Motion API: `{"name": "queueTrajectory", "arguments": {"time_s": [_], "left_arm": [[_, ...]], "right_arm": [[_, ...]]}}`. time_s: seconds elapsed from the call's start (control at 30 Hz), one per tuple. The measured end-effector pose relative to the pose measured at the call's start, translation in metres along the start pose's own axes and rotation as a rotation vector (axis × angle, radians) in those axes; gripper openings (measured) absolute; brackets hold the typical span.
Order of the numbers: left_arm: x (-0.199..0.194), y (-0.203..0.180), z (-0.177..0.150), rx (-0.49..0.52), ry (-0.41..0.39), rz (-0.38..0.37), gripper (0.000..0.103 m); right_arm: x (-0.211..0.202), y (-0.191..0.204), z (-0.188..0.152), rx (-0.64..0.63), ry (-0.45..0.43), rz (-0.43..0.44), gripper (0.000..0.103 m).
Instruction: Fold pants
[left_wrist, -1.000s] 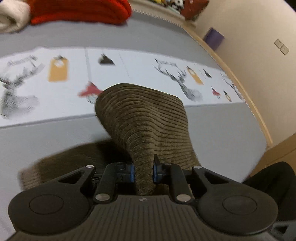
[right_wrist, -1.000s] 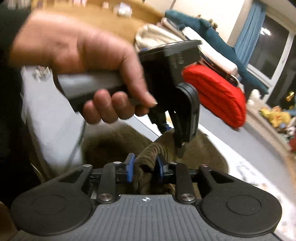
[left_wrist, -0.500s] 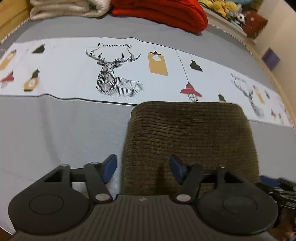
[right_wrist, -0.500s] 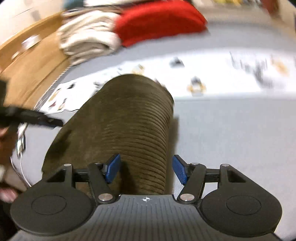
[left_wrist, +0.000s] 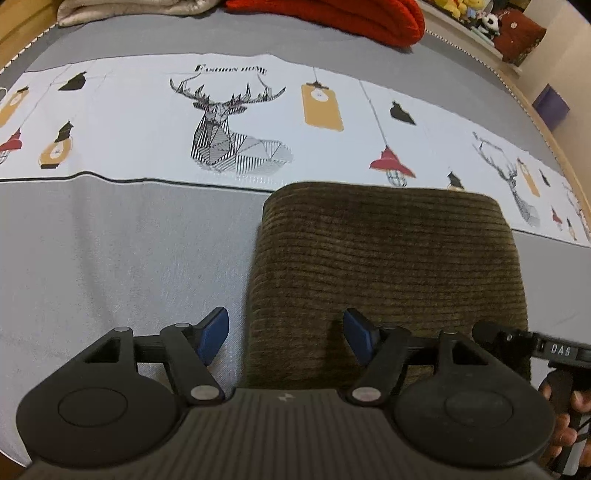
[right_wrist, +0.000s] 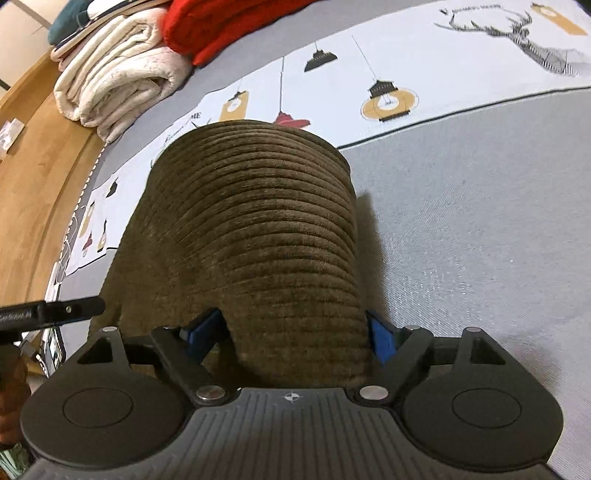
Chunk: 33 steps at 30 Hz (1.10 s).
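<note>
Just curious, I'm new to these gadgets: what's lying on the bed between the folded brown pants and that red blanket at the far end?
Only bedding: a white printed strip of deer and lanterns, then plain grey cover, between the brown pants and red blanket. The left wrist view shows it.

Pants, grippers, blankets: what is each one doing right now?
Brown corduroy pants: folded into a flat block, lying on the grey bed cover.
Left gripper: open, jaws just widened, astride the pants' edge, not pinching.
Right gripper: open, jaws just widened, pants between, not pinched.
Cream blanket: folded, stacked.
Red blanket: folded, beside the cream one.
</note>
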<state>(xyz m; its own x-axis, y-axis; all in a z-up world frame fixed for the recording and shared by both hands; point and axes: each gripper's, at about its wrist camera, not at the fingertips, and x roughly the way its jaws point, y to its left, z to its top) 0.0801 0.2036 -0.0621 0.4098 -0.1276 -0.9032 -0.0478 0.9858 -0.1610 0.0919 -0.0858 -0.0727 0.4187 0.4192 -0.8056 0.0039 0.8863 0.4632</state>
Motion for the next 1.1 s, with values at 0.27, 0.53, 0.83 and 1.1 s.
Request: {"name": "queueTrajectory", "arguments": {"time_s": [0.27, 0.53, 0.83, 1.1], "left_arm": [[0.028, 0.0, -0.006, -0.025, 0.082, -0.047, 0.081], [0.05, -0.056, 0.015, -0.035, 0.091, -0.164, 0.042], [0.06, -0.201, 0.051, 0.109, -0.023, -0.352, 0.026], [0.054, -0.263, 0.043, 0.319, -0.14, -0.237, 0.025]], "right_arm": [[0.004, -0.001, 0.0, -0.036, -0.023, 0.029, 0.052], [-0.035, -0.014, 0.024, -0.105, -0.077, 0.076, 0.037], [-0.122, -0.121, 0.076, -0.125, -0.236, -0.002, 0.042], [-0.163, -0.214, 0.106, -0.078, -0.374, -0.371, 0.047]]}}
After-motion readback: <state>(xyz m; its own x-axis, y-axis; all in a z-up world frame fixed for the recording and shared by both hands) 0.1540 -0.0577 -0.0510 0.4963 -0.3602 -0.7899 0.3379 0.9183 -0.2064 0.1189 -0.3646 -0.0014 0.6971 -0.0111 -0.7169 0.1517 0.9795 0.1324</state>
